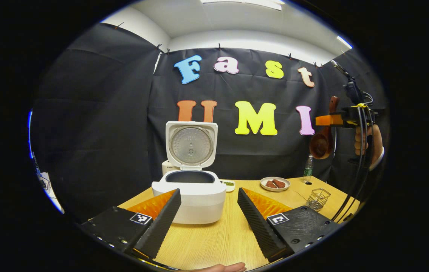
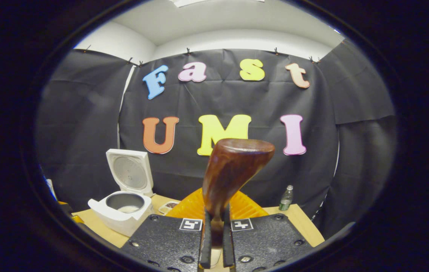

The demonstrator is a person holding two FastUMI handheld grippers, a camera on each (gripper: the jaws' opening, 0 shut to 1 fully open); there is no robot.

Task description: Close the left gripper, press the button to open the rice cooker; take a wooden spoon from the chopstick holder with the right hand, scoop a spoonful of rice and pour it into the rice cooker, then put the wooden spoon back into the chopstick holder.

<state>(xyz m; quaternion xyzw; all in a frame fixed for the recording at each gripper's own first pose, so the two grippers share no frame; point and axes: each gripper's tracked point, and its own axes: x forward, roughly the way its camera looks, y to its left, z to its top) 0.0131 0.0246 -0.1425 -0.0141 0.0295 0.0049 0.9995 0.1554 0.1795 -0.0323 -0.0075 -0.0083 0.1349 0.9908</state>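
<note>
The white rice cooker (image 1: 191,196) stands on the wooden table (image 1: 222,238) with its lid (image 1: 191,145) raised upright. My left gripper (image 1: 208,215) is open just in front of it, holding nothing. High at the right, my right gripper (image 1: 330,121) is shut on the wooden spoon (image 1: 322,143), whose bowl hangs below the fingers. In the right gripper view the spoon's handle (image 2: 233,170) rises from between the shut fingers of my right gripper (image 2: 214,230). The open cooker (image 2: 123,206) lies low at the left there. The wire chopstick holder (image 1: 318,198) sits on the table's right side.
A plate of brown pieces (image 1: 274,184), a small dish (image 1: 228,184) and a plastic bottle (image 1: 308,170) stand behind and to the right of the cooker. A hand (image 1: 365,139) holds the right gripper, with cables hanging below. Another hand (image 1: 218,267) shows at the bottom edge.
</note>
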